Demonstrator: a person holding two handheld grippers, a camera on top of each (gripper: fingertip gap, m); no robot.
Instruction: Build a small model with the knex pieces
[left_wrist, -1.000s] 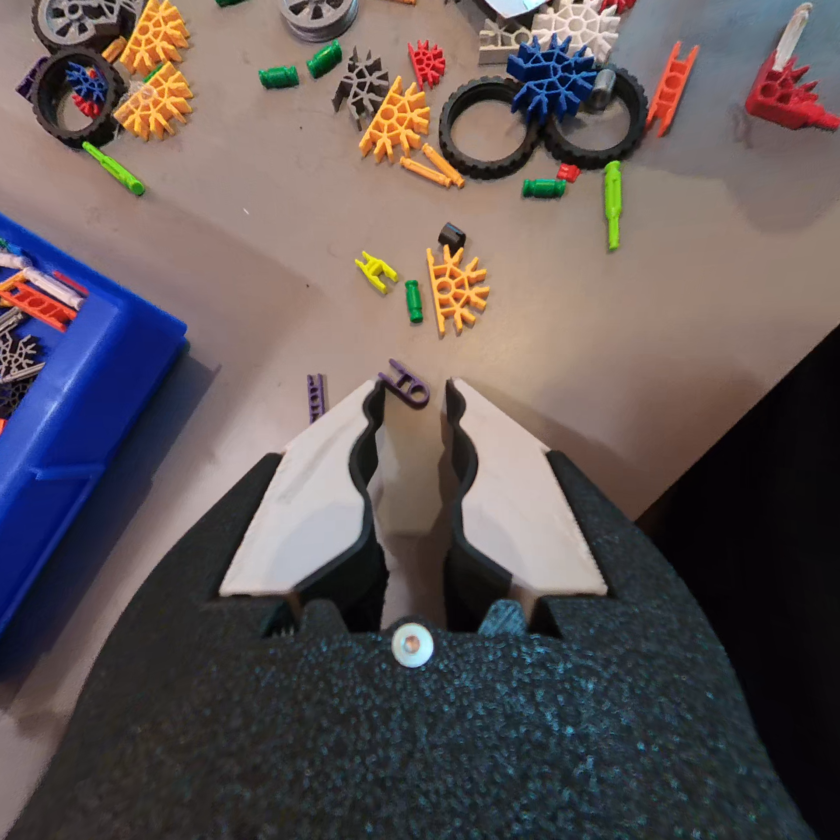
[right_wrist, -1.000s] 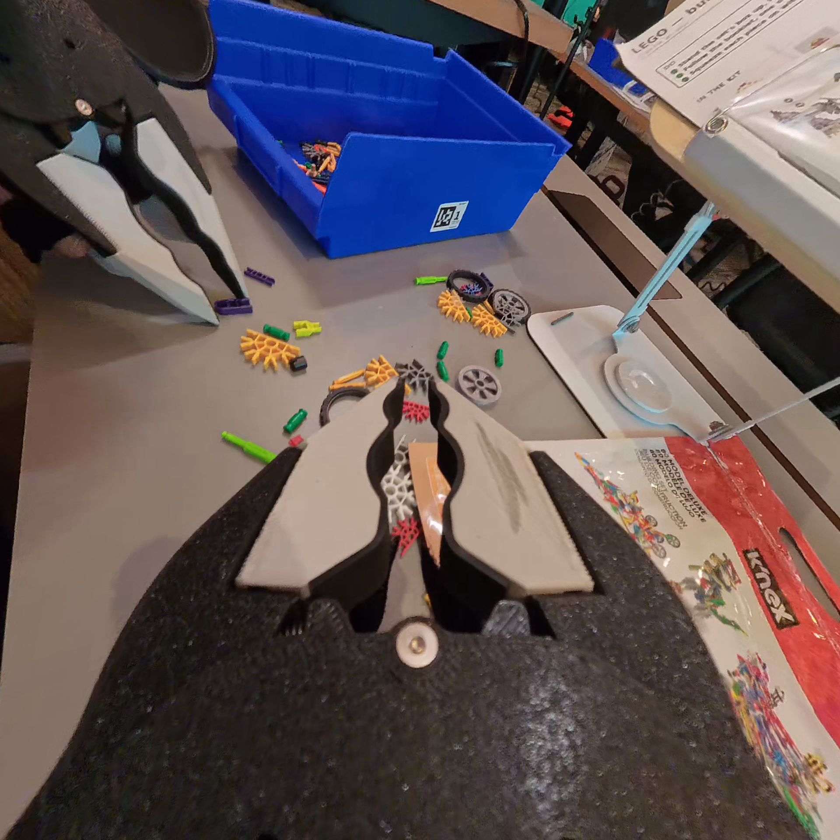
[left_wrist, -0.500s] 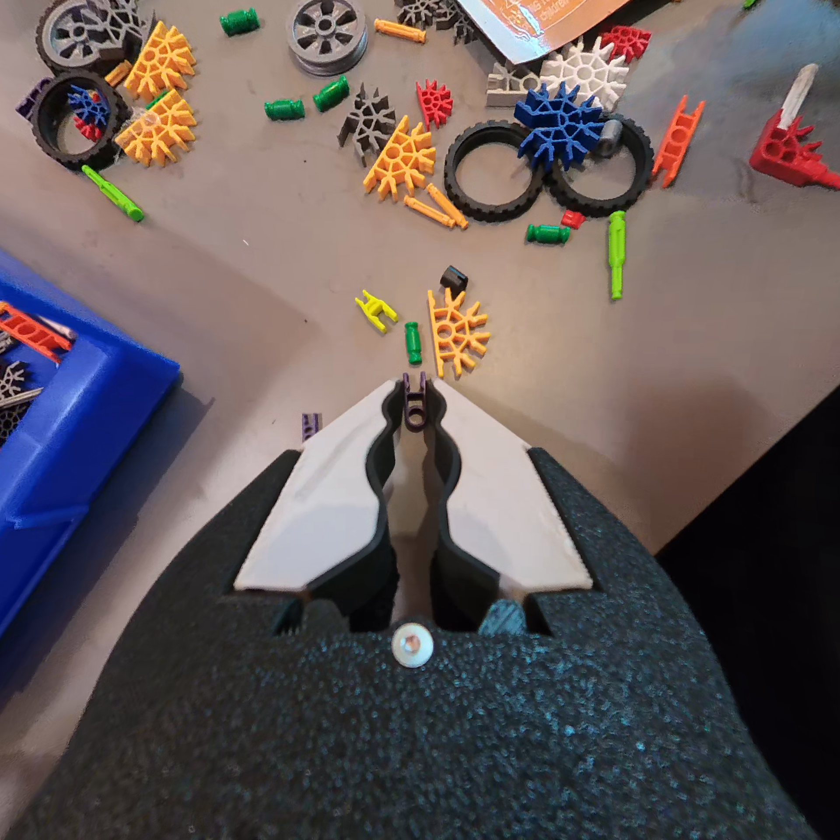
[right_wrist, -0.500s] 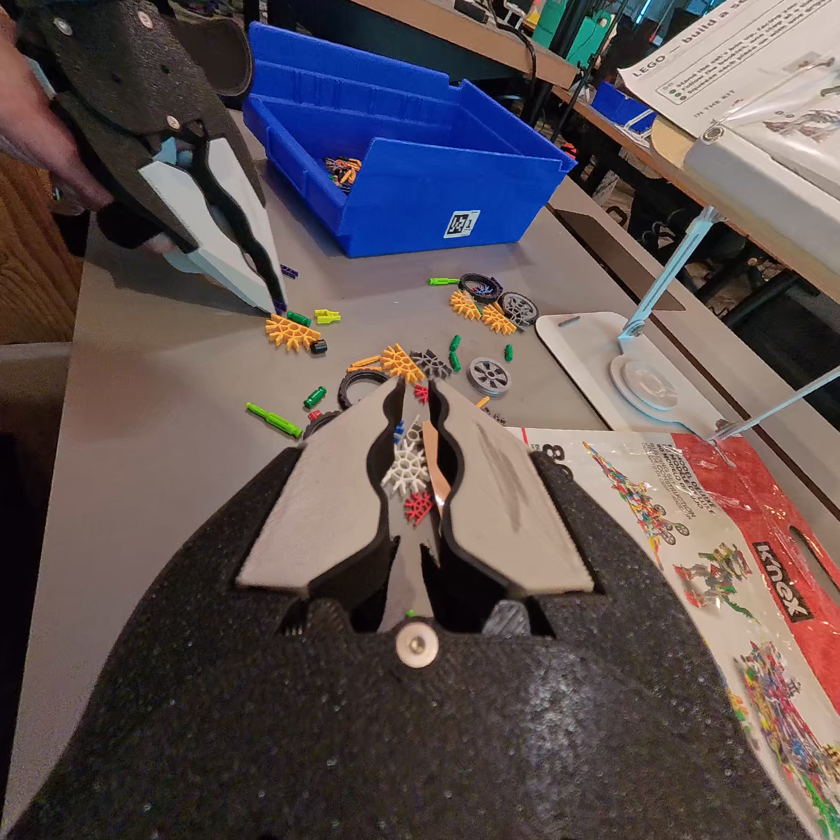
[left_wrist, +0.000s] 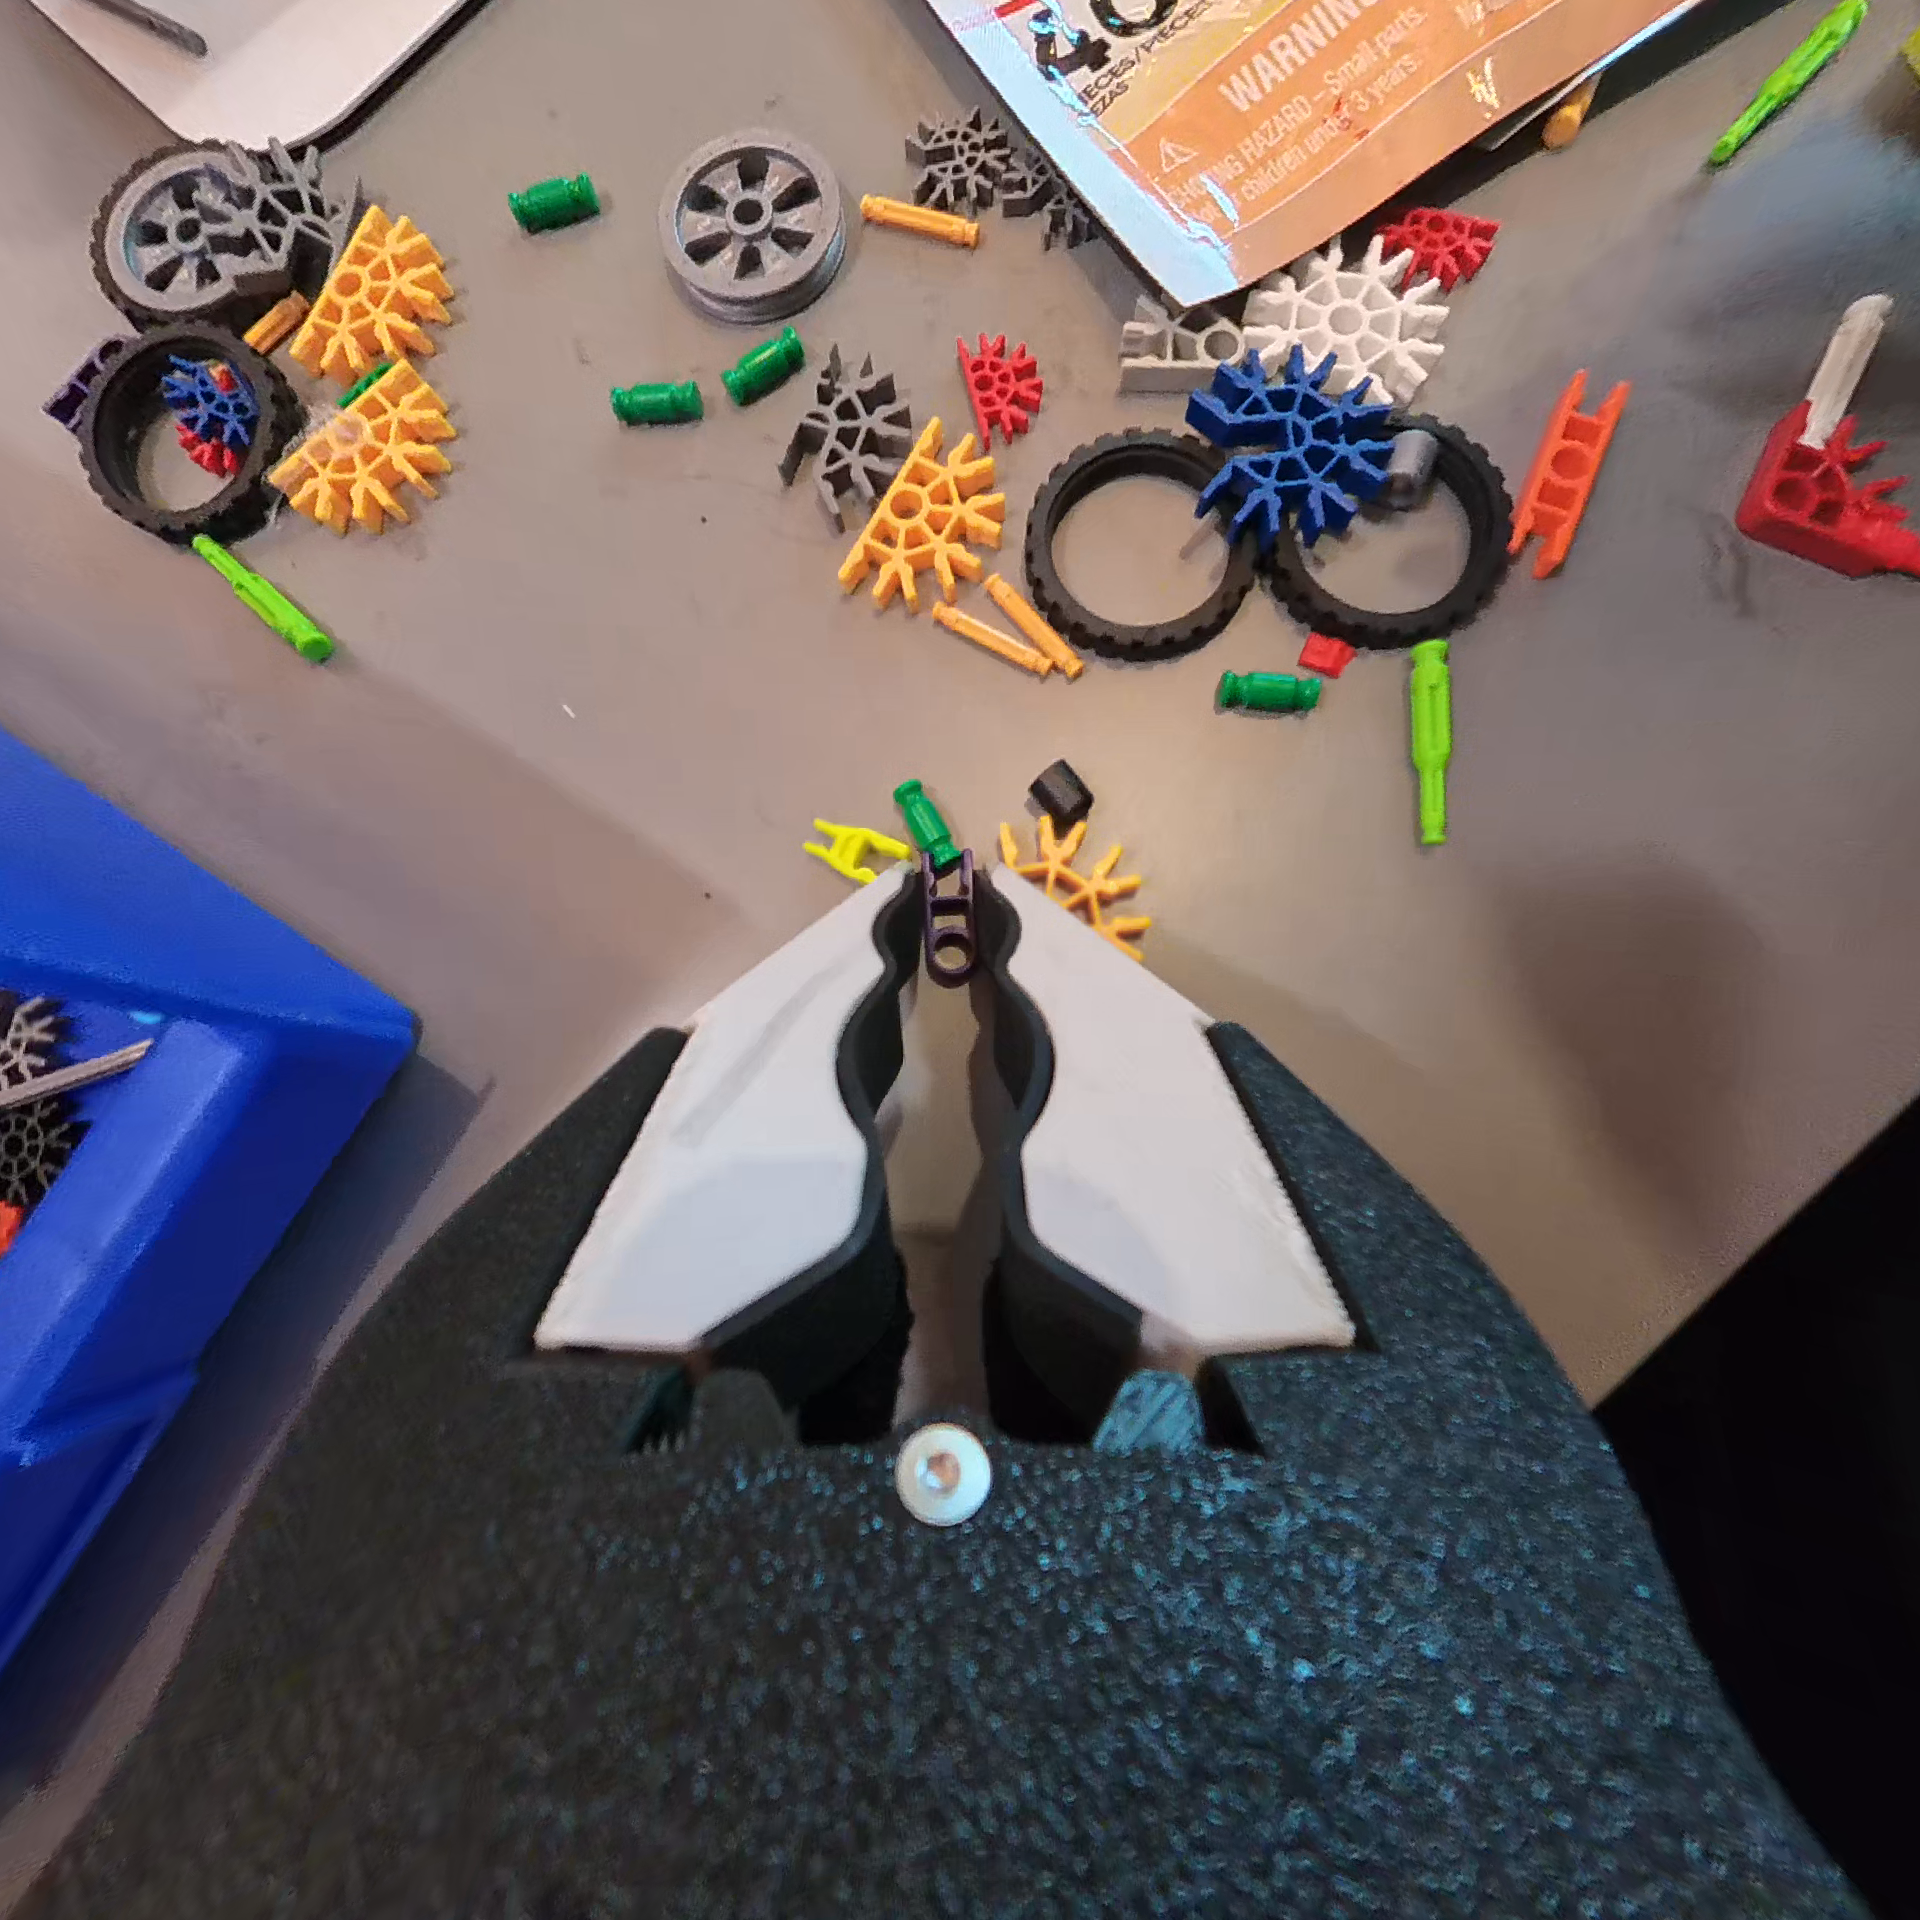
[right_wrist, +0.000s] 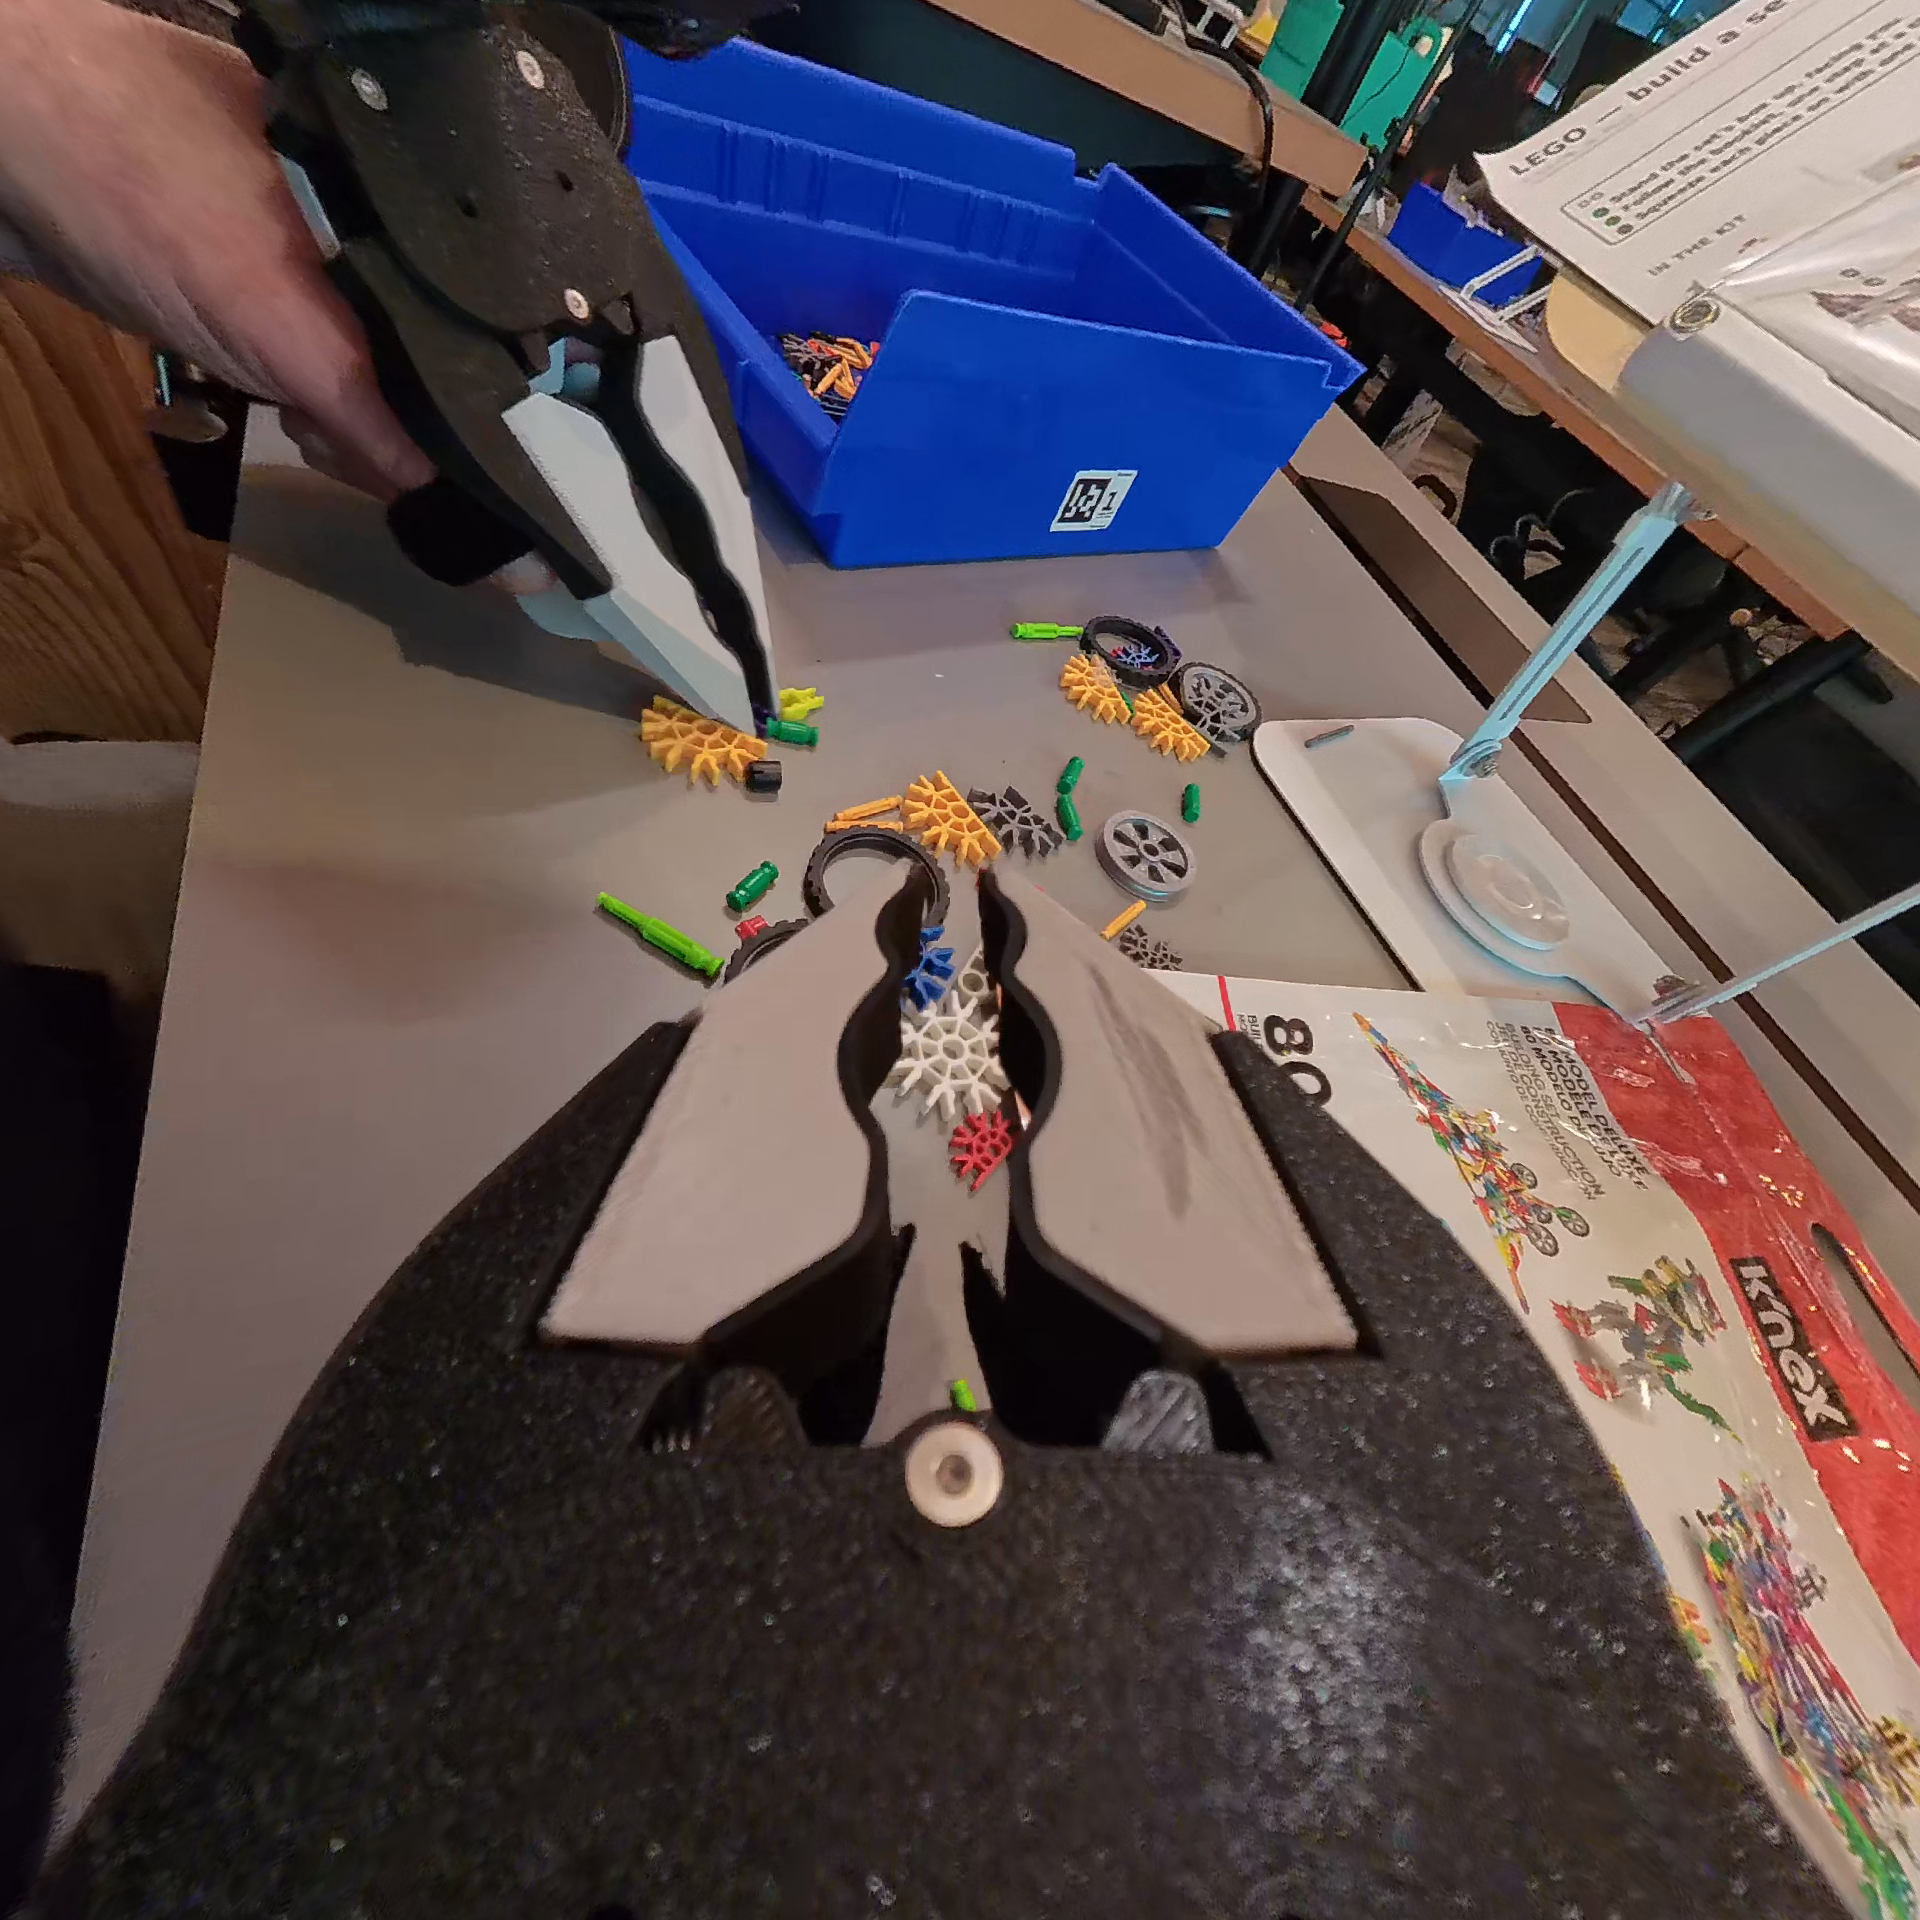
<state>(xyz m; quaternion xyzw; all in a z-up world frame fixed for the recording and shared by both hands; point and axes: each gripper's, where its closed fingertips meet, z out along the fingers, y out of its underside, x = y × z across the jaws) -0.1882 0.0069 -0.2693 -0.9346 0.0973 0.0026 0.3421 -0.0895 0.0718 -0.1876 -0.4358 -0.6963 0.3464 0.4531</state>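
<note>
Loose toy parts lie scattered over the grey worktop (left_wrist: 582, 644): yellow fan pieces, black tyres (left_wrist: 1138, 545), green pegs. A blue bin (left_wrist: 156, 1174) stands at the left, a printed bag (right_wrist: 1621, 1195) at the right. The worktop edge runs close on the right in the left wrist view. The left hand-held gripper (left_wrist: 948, 894) pinches a small purple connector (left_wrist: 948, 920) at its tips, touching a green peg (left_wrist: 925, 821). The right hand-held gripper (right_wrist: 948, 888) hovers slightly parted, empty, above a white snowflake piece (right_wrist: 948, 1055).
</note>
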